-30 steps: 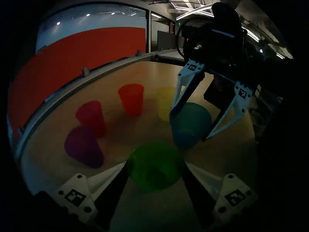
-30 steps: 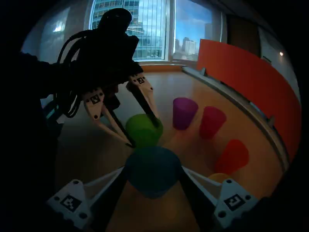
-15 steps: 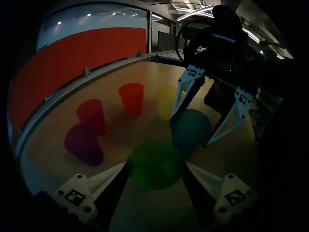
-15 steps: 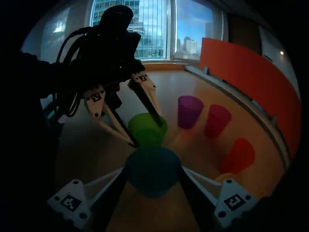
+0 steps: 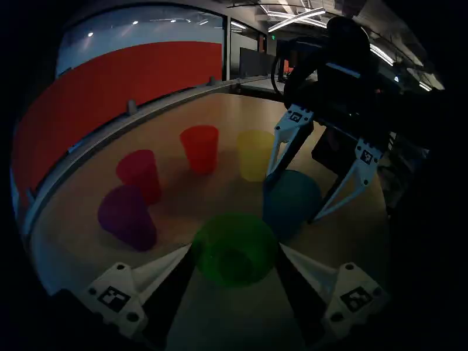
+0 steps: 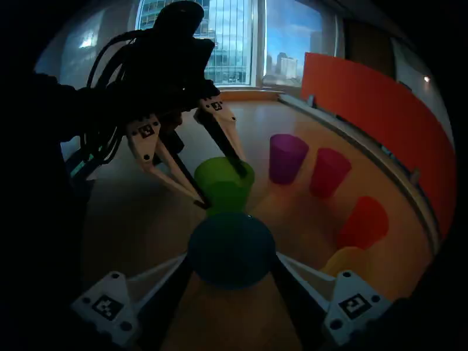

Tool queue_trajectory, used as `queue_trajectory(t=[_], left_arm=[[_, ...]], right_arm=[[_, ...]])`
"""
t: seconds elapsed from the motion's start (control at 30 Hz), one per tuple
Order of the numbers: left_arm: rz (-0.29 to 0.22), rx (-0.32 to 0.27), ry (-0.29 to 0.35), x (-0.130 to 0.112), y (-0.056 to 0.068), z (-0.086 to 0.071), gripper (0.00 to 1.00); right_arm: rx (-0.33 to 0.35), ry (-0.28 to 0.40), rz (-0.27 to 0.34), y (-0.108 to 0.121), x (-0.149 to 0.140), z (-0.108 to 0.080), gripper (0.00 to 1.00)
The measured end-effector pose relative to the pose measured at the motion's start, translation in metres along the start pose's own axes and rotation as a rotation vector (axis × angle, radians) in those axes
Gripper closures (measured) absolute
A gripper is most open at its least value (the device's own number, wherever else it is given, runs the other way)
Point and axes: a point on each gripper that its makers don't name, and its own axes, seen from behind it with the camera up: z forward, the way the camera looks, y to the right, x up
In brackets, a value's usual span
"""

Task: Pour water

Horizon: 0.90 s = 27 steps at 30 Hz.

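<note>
Pinched in the left tongs (image 5: 234, 248), a green cup (image 5: 234, 260), one finger pressed against each side. In the right tongs (image 6: 231, 255), a teal cup (image 6: 231, 243), clamped the same way. Both cups upright, mouths up, just beside each other at the near side of a wooden worktop (image 5: 193, 202). Water inside either one: impossible to tell in this dim light.

From the left gripper view, teal cup beyond and to the right of the green cup, with the dark body of the right tongs rising behind it. Farther back on the worktop, four more cups standing apart in a loose arc: purple cup (image 5: 126, 219) nearest, then pink cup (image 5: 139, 175), orange cup (image 5: 199, 149) and yellow cup (image 5: 255, 153), this last just behind the teal cup. Along the worktop's far edge, a long red panel (image 5: 117, 76). In the right gripper view, tall windows (image 6: 234, 41) behind the left tongs, bright against the dark tool.
</note>
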Motion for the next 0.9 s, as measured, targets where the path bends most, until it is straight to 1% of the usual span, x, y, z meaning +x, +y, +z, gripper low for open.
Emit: queue_trajectory(t=[0.13,0.17,0.2,0.3,0.57,0.9], left_arm=[[-0.003,0.000,-0.003,0.000,0.000,0.000,0.10],[-0.003,0.000,-0.003,0.000,-0.001,0.000,0.10],[-0.005,0.001,-0.003,0.000,-0.001,0.000,0.07],[-0.010,0.005,-0.002,0.001,-0.002,-0.002,0.00],[-0.022,0.016,-0.016,-0.006,-0.005,-0.008,0.00],[-0.038,0.056,-0.021,-0.018,-0.010,-0.022,0.00]], right_arm=[[-0.005,0.003,0.004,0.001,0.001,-0.001,0.06],[-0.006,0.004,0.006,0.001,0.001,-0.001,0.04],[-0.007,0.003,0.007,0.001,0.001,-0.001,0.01],[-0.011,-0.001,0.007,0.002,0.000,-0.002,0.00],[-0.032,-0.017,0.000,0.003,-0.008,-0.009,0.00],[-0.072,-0.034,0.019,0.003,-0.026,-0.028,0.00]])
